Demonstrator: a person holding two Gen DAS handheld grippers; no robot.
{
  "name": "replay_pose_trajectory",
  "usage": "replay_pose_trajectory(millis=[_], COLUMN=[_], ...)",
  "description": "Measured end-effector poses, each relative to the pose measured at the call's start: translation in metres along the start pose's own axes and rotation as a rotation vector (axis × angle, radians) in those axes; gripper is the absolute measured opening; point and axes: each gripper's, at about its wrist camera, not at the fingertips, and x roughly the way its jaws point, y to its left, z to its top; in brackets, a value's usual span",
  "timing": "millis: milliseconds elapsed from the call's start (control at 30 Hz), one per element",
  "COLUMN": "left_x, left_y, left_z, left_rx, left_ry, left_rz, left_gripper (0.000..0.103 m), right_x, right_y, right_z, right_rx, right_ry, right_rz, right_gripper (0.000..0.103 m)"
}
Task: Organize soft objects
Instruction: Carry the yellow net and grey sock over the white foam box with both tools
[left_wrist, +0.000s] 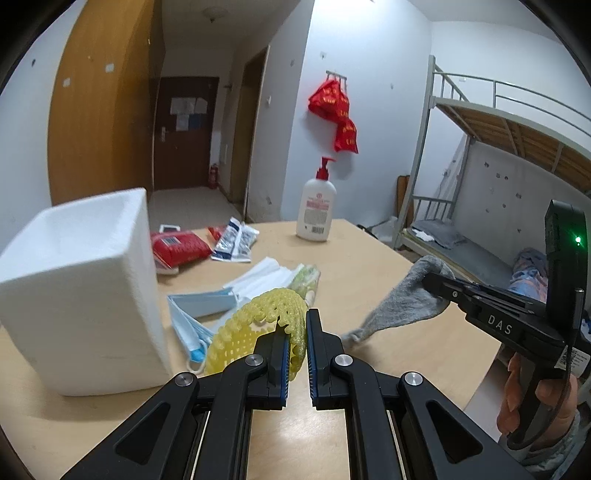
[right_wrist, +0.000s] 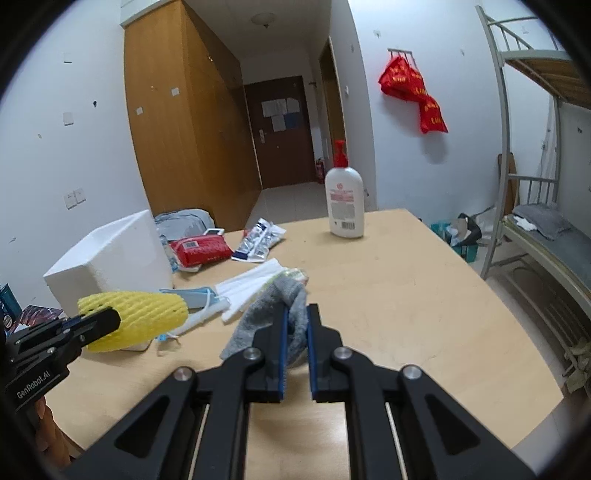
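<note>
A big wooden desk (right_wrist: 406, 295) fills the room's middle. A white foam box (left_wrist: 85, 295) stands on its left side. A white bottle with a red pump (right_wrist: 345, 206) stands at the far end. Flat white and blue face masks (left_wrist: 207, 306) lie in a loose pile beside the box, and a red packet (left_wrist: 181, 249) lies behind them. The left gripper (left_wrist: 306, 332) has its jaws almost shut, pinching a yellow foam net (left_wrist: 236, 332) and holding it up off the desk near the box. The right gripper (right_wrist: 297, 328) has its jaws almost shut too, pinching a grey sock (right_wrist: 269, 314) that hangs down above the middle of the desk
</note>
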Motion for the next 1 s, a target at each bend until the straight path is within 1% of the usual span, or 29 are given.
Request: replay_pose_trajectory(millis=[333, 567, 867, 1000], left_x=[-0.041, -0.068, -0.105, -0.122], left_y=[-0.002, -0.001, 0.007, 0.017], left_z=[0.001, -0.001, -0.005, -0.007], left_rx=[0.014, 0.007, -0.007, -0.033], left_ry=[-0.075, -0.1, -0.131, -0.141], left_rz=[0.069, 0.115, 0.227, 0.281], left_gripper=[0.009, 0.009, 0.009, 0.009], right_x=[-0.03, -0.042, -0.051, -0.056], right_y=[0.022, 0.04, 0.072, 0.089], right_z=[0.0, -0.002, -0.002, -0.002], right_rx=[-0.034, -0.059, -0.1, -0.118], right_ry=[-0.063, -0.08, -0.1, -0.112], right_rz=[0.042, 0.09, 0.189, 0.235], right_gripper=[0.012, 0.012, 0.012, 0.012])
